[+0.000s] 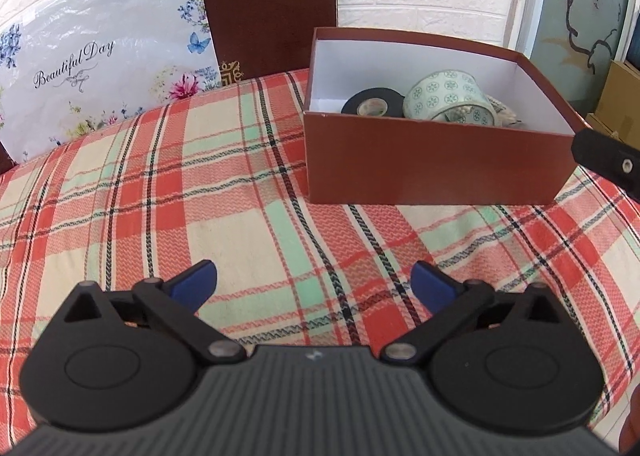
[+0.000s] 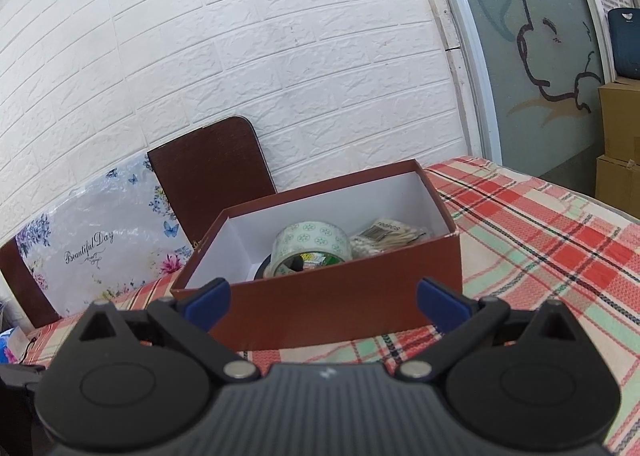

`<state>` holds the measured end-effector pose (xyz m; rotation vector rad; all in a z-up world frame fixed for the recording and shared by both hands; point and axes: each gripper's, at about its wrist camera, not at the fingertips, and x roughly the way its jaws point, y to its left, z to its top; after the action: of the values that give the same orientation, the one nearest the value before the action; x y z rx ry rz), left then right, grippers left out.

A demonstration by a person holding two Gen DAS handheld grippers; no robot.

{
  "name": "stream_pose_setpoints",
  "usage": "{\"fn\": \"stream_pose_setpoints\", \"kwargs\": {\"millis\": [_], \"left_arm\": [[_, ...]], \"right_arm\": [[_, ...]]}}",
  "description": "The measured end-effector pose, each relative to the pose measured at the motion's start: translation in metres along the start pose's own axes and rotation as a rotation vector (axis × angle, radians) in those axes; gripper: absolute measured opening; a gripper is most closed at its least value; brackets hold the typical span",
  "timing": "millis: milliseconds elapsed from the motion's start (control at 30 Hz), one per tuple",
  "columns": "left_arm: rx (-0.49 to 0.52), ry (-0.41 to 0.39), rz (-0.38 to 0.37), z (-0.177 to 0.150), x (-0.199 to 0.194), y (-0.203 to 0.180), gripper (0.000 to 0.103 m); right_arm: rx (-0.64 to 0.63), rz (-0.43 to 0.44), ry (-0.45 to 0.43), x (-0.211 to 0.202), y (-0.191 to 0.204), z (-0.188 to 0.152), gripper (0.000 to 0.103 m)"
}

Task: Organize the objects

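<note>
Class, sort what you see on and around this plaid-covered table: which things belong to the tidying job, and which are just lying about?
Part of the job:
- open brown cardboard box
- white green-patterned tape roll
- black tape roll
- packet of cotton swabs

Just lying about:
- brown lid leaning on the wall
- floral plastic bag
- stacked cardboard cartons

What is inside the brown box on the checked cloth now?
Inside the brown box lie a patterned tape roll, a black tape roll partly under it, and a packet of cotton swabs. The near wall hides the box floor, so smaller things cannot be excluded.
</note>
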<state>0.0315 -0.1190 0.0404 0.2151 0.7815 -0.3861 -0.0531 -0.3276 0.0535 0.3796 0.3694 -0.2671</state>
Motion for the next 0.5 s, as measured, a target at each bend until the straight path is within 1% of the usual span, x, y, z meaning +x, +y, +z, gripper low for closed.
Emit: {"fn": "stream_pose_setpoints", "kwargs": {"millis": [167, 333, 433, 500], "left_arm": [[-0.01, 0.028, -0.02, -0.005, 0.001, -0.003, 0.103], [-0.007, 0.043, 0.009, -0.007, 0.003, -0.005, 0.103], [-0.008, 0.023, 0.044, -0.008, 0.002, -0.006, 0.103], [-0.012, 0.0, 0.049, -0.009, -0.001, -0.004, 0.103]], "right_arm": [[0.02, -0.004, 0.001, -0.004, -0.004, -0.002, 0.103], [0.032, -0.013, 0.015, -0.004, -0.006, -0.008, 0.103], [0.045, -0.009, 0.038, -0.001, -0.006, -0.01, 0.103], [0.053, 0.0, 0.051, 0.001, -0.006, -0.011, 0.103]]}}
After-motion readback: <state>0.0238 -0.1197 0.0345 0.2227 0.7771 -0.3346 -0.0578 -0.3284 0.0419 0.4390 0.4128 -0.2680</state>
